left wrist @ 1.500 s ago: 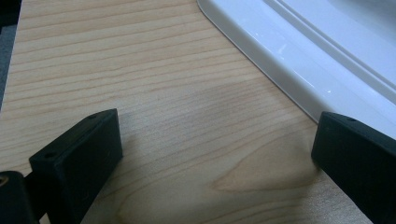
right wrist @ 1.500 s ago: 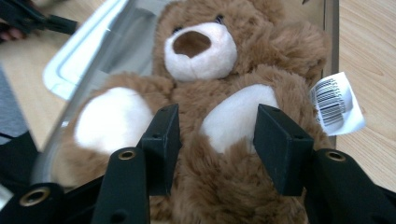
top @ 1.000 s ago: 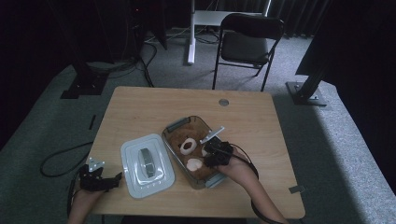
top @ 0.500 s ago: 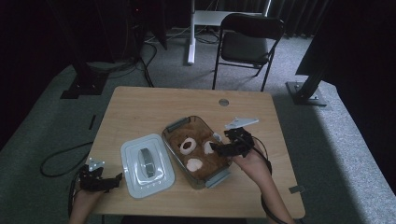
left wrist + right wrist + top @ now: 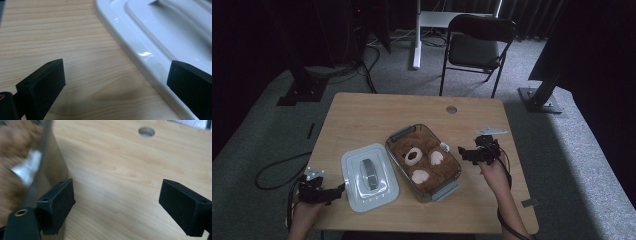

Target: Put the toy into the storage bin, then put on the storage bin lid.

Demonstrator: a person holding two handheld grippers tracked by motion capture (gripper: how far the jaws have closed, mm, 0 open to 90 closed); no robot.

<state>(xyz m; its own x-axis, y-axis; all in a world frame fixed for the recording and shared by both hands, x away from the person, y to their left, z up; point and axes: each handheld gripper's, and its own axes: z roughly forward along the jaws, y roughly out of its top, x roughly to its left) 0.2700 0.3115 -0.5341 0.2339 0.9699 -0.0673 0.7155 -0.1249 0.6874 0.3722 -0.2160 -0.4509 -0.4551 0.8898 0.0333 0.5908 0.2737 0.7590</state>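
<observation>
A clear glass container (image 5: 452, 162) of brown crumbly filling with three pale pieces (image 5: 414, 155) stands mid-table. A small white piece (image 5: 444, 146) lies at its right rim, blurred and pale (image 5: 26, 168) in the right gripper view. My right gripper (image 5: 466, 153) hovers over bare wood just right of the container wall (image 5: 48, 162). Its jaws have just been opening and stand wide with nothing between them (image 5: 117, 202). A white lid (image 5: 369, 175) with a grey handle lies left of the container. My left gripper (image 5: 338, 190) is open at the lid's left edge (image 5: 150, 57), one jaw over the rim, one over wood.
The wooden table (image 5: 377, 115) has a round cable hole (image 5: 451, 109) near its far edge, which the right gripper view also catches (image 5: 146, 131). A folding chair (image 5: 477, 45) and stand legs are on the carpet beyond. Bare wood lies right of and behind the container.
My right gripper has moved from over the container out to the right, onto the table beside it, and its jaws have opened. The left gripper has stayed by the lid.
</observation>
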